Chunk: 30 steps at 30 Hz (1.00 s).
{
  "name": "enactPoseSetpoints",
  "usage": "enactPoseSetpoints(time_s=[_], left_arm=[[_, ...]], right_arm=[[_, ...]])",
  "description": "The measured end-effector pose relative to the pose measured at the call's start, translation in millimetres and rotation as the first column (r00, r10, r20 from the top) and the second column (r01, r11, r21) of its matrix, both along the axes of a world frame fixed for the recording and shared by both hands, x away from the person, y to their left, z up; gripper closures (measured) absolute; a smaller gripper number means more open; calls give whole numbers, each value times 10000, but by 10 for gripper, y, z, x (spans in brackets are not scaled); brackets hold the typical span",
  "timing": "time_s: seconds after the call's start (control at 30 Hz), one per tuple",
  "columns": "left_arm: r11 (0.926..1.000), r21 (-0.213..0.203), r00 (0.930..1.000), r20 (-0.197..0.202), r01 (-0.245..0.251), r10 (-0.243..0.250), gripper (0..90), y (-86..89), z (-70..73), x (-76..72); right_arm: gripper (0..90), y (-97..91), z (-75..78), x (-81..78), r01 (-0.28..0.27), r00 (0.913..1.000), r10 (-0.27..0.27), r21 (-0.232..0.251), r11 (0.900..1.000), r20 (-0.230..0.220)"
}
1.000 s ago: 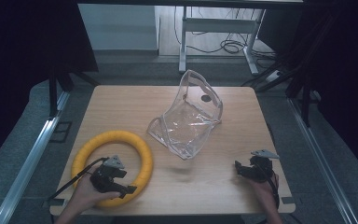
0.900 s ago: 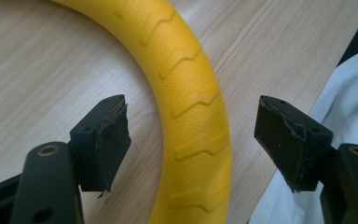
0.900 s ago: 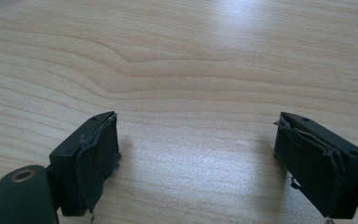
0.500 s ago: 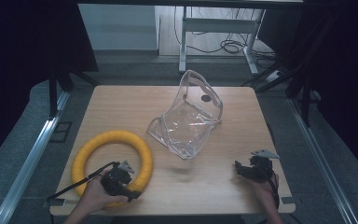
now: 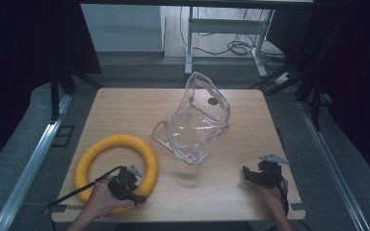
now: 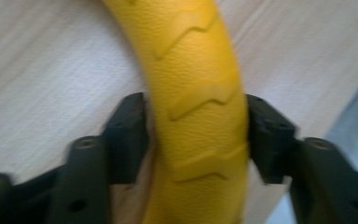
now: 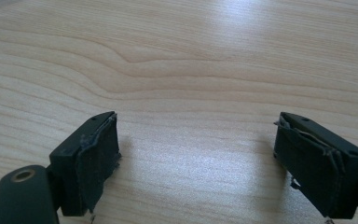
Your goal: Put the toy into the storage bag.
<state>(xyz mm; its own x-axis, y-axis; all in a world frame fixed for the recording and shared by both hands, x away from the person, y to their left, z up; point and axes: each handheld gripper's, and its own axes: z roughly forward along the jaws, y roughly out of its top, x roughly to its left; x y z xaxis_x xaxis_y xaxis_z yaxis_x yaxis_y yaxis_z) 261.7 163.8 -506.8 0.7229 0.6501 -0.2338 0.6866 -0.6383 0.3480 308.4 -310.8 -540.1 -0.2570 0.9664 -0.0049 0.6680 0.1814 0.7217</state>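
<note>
Sitting between left gripper jaws: yellow ring

L claw on yellow ring

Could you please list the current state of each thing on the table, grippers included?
Yellow ring: lying flat on the table, near edge gripped.
Clear plastic bag: slumped, mouth open, untouched.
Left gripper: jaws just closed, pressing the ring's sides.
Right gripper: jaws wide open, nothing between them.
</note>
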Motion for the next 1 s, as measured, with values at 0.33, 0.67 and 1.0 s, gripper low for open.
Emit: enactPoseSetpoints(time_s=[0.33,0.67,1.0], left_arm=[[9985,-509,9997,-175,-175,166,499,44,54,32],[9704,-2341,9980,77,-588,624,499,244,306,73],[9302,-3585,9932,529,-781,1038,499,413,496,97]], right_arm=[[140,-2,-1,3,-7,10000,7,-23,10000,14],[141,-1,2,1,11,10000,-11,-19,10000,-24],[143,2,3,1,50,10000,-49,14,10000,-30]])
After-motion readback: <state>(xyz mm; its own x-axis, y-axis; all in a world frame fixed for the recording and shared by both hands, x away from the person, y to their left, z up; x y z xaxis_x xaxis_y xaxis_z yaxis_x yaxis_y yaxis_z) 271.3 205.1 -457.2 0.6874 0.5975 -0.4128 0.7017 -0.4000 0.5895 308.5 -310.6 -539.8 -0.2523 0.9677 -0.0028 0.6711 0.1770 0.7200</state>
